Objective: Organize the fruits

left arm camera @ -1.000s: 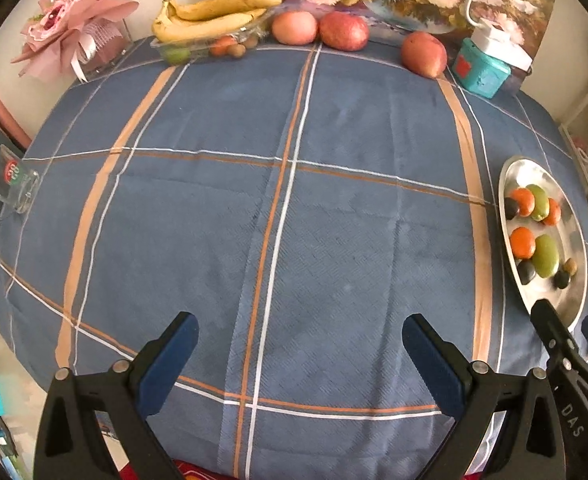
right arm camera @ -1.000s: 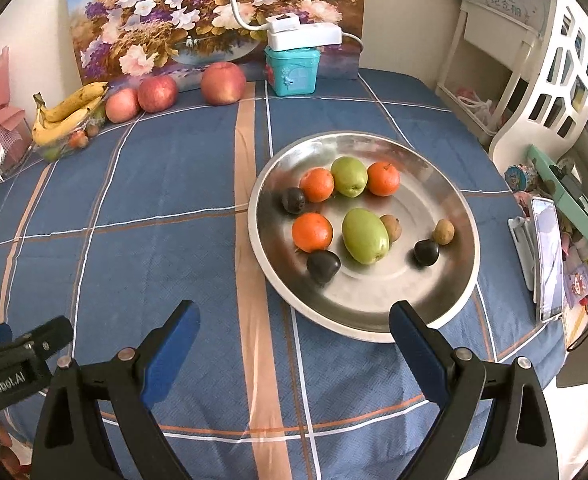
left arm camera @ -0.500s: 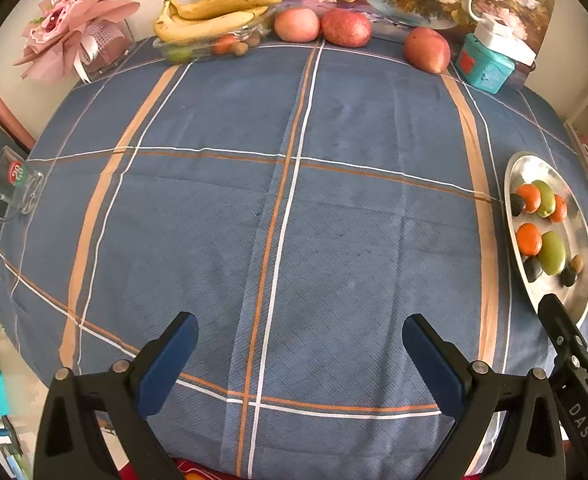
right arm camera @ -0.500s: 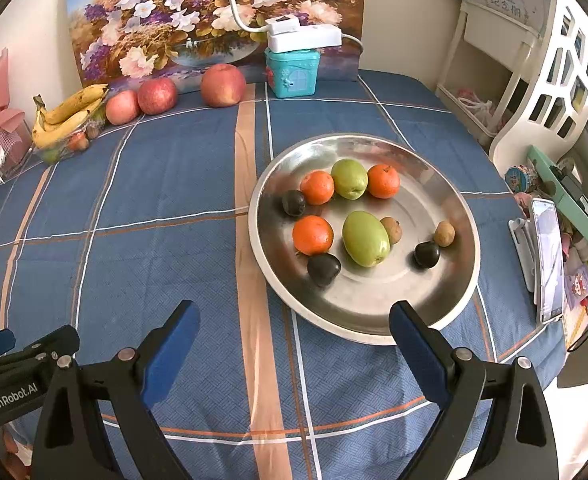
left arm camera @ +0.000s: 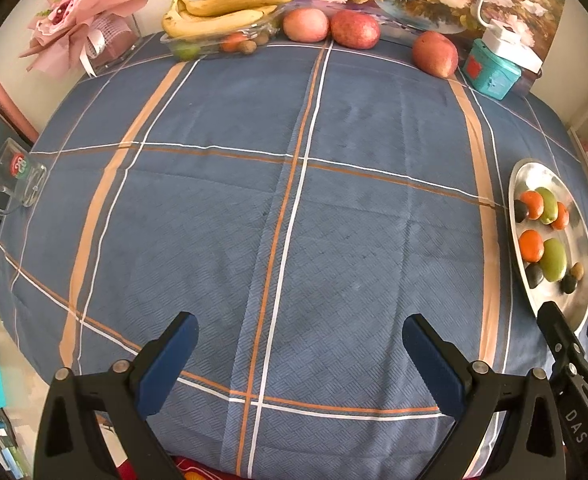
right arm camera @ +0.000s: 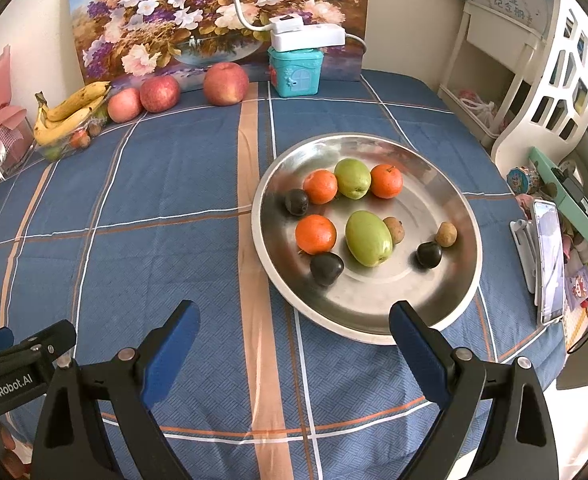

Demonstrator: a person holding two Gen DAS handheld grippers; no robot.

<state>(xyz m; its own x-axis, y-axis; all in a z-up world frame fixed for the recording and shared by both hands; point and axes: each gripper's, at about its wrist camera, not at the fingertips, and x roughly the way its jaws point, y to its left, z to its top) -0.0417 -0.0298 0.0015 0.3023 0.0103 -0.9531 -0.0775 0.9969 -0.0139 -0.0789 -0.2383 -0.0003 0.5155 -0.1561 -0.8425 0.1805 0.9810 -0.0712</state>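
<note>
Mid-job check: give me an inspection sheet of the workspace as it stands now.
Surface: table under blue plaid cloth.
Job's things: steel plate holds three oranges, two green fruits, three dark fruits, two small brown ones; three apples and bananas in a clear tray line the far edge.
Clutter: teal box, pink bouquet, glass mug, phone.
Grippers: left gripper and right gripper both open, empty, above the cloth.
Cables: white lamp lead and power strip on the box.
Surroundings: flower painting, white shelf.
</note>
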